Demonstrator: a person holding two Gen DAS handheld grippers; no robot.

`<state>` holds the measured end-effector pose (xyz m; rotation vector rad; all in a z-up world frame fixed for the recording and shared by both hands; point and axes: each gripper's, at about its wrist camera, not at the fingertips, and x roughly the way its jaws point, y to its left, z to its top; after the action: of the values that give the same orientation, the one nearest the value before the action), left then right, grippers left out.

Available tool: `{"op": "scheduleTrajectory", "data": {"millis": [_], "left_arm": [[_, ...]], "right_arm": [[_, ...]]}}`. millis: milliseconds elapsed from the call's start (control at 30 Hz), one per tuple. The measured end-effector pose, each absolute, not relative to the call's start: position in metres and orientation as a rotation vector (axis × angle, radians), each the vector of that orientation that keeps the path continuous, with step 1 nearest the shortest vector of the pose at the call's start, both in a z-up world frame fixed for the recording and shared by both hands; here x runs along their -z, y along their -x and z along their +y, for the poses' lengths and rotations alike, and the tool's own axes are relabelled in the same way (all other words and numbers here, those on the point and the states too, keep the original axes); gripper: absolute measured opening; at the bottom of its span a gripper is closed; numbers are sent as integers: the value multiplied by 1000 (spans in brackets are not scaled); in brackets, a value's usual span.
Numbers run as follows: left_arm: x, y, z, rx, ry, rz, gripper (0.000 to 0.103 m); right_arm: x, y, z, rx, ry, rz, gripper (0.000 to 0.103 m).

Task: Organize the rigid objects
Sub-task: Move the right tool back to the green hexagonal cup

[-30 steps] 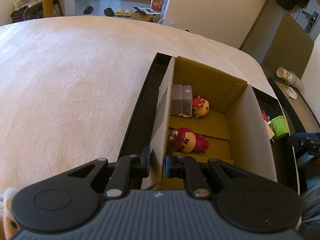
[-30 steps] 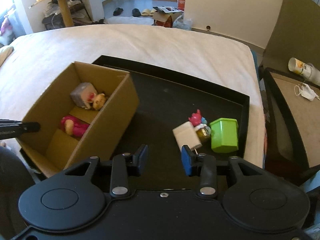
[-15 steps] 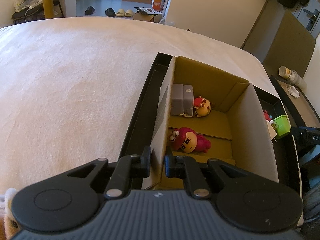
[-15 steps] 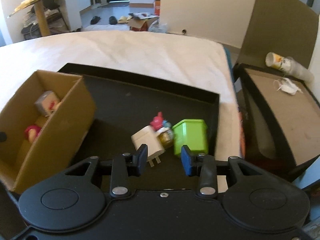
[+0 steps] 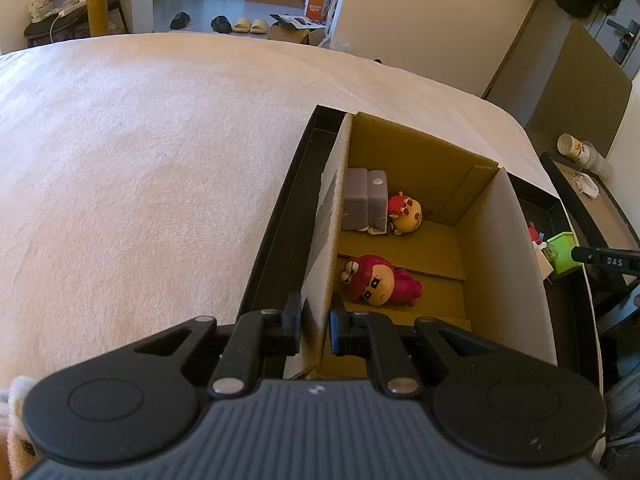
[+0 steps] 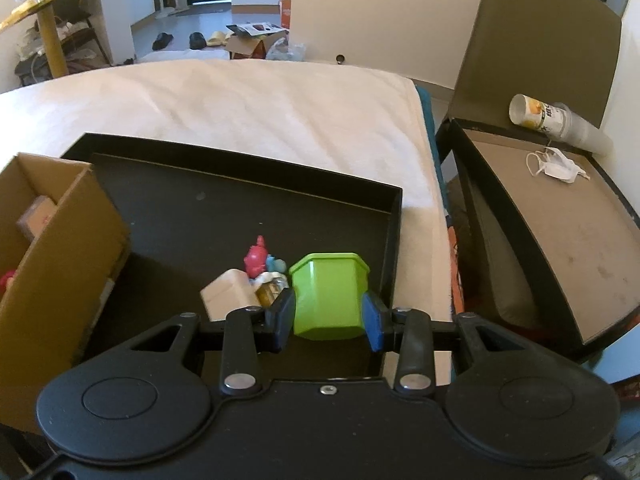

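My left gripper (image 5: 314,326) is shut on the near end of the left wall of the cardboard box (image 5: 404,148). Inside the box lie a red figure (image 5: 380,284), two grey blocks (image 5: 364,196) and a small yellow figure (image 5: 408,212). The box stands in a black tray (image 6: 240,200). At the tray's near right, my right gripper (image 6: 328,316) is shut on the green container (image 6: 326,292), a pad against each side. Beside the container, to its left, sit a white plug block (image 6: 228,294) and a pink figure (image 6: 256,258).
The tray rests on a bed with a white cover (image 5: 140,160). To the right stands a low black-edged table (image 6: 560,240) with a paper cup (image 6: 536,114) and a face mask (image 6: 556,166). A brown board (image 6: 540,40) leans behind it.
My right gripper has swung right and down from the box side of the tray to the green container, which now sits between its fingers. The left gripper has kept still.
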<state>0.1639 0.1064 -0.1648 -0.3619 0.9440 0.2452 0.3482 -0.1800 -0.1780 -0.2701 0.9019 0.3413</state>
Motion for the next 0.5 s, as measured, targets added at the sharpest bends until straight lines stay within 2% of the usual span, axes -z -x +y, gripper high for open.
{"op": "scheduleTrajectory", "data": {"millis": [500], "left_arm": [[165, -164, 106, -249, 350, 947, 12]], "right_arm": [[194, -355, -179, -331, 276, 938, 37]]}}
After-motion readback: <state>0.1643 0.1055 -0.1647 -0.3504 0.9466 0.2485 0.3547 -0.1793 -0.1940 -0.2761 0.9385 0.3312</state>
